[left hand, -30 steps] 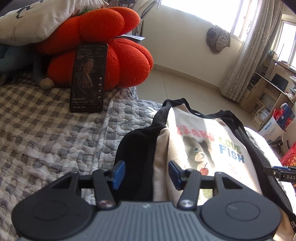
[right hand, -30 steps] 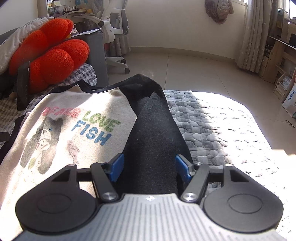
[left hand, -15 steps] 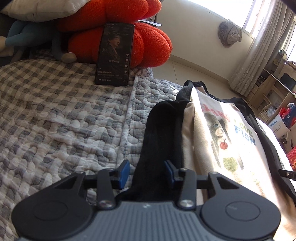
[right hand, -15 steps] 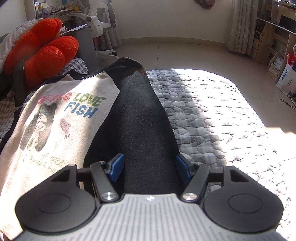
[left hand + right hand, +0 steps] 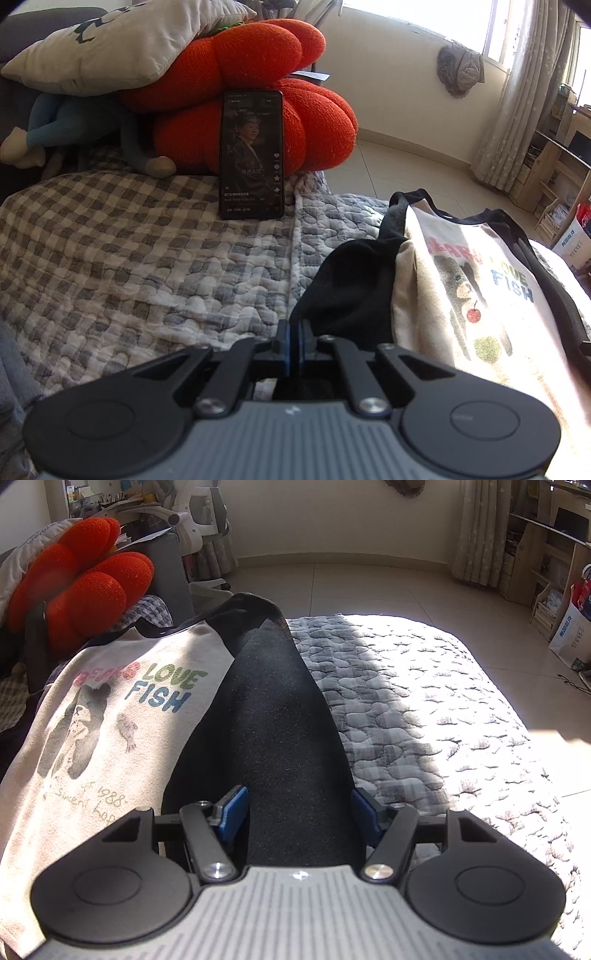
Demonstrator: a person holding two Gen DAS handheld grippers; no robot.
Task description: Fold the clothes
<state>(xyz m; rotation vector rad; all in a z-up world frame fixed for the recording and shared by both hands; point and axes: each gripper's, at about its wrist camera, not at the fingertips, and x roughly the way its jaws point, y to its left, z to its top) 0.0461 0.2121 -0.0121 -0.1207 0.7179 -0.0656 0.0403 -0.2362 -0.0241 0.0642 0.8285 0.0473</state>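
A cream shirt (image 5: pixel 461 295) printed with a bear and "LOVE FISH" lies face up on the quilted bed; it has black sleeves and a black collar. My left gripper (image 5: pixel 294 332) is shut on the edge of the shirt's left black sleeve (image 5: pixel 351 291), which bunches up just ahead of the pads. In the right wrist view the shirt (image 5: pixel 110 738) lies to the left, and its other black sleeve (image 5: pixel 280 720) runs straight ahead between the fingers of my right gripper (image 5: pixel 298 810). That gripper is open, its blue pads standing at either side of the sleeve.
A phone (image 5: pixel 252 155) with a lit screen leans on an orange pumpkin cushion (image 5: pixel 258 66) under a pale pillow (image 5: pixel 122 40). The grey checked quilt (image 5: pixel 147 266) spreads to the left. The sunlit quilt (image 5: pixel 424 709) ends at a tiled floor, with wooden shelves (image 5: pixel 554 166) at the far right.
The left gripper's jaws have closed from wide apart onto the black sleeve edge, after swinging left over it. The right gripper shifted along its sleeve earlier, then stayed still and open.
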